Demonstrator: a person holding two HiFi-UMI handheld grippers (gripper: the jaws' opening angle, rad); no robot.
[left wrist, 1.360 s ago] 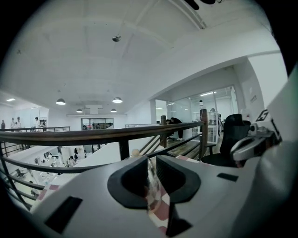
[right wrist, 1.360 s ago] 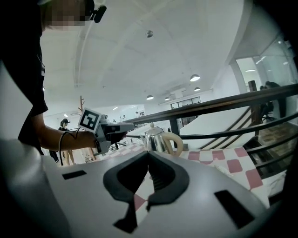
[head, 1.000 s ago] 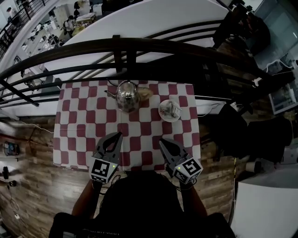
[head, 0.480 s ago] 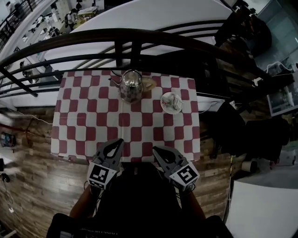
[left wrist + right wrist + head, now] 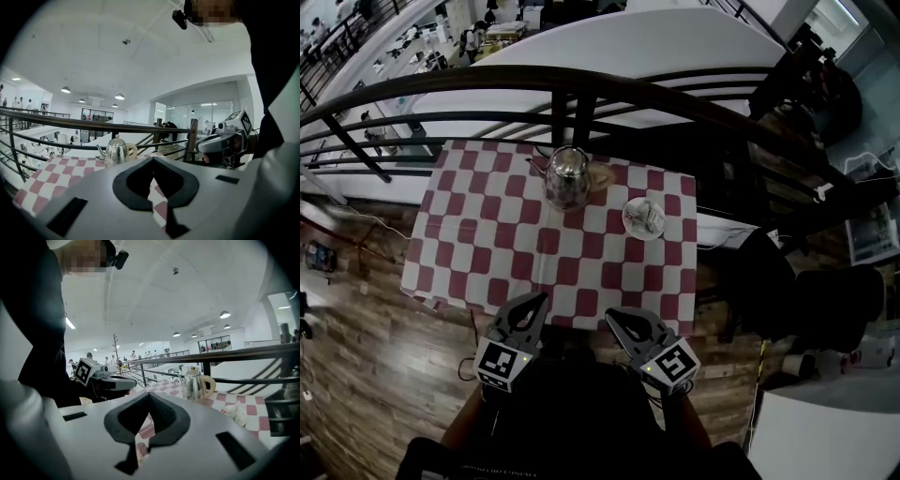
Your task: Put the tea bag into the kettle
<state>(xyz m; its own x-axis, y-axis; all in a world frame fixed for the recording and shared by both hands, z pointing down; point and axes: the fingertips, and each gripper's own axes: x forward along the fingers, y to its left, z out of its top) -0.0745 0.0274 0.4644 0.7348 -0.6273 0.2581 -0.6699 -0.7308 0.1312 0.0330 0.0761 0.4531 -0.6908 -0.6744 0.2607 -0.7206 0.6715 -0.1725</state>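
A shiny metal kettle [image 5: 566,176] with a pale handle stands at the far middle of the red-and-white checked table [image 5: 487,246]. The tea bag [image 5: 647,217] lies on a small white plate [image 5: 630,225] to the kettle's right. My left gripper [image 5: 539,298] and right gripper [image 5: 611,315] are both shut and empty, held side by side just off the table's near edge, far from both things. The left gripper view shows its closed jaws [image 5: 152,159], the kettle [image 5: 116,151] beyond and the right gripper [image 5: 220,140]. The right gripper view shows its closed jaws [image 5: 149,394], the kettle [image 5: 194,384] and the tea bag [image 5: 236,414].
A black curved railing [image 5: 581,89] runs right behind the table's far edge. Wooden floor [image 5: 375,375] surrounds the table. Dark chairs and bags [image 5: 787,272] stand to the right, and a white tabletop [image 5: 834,436] fills the lower right corner.
Both grippers have drawn back from over the table's near edge toward the person's body. The table and kettle now sit farther up and away in the head view.
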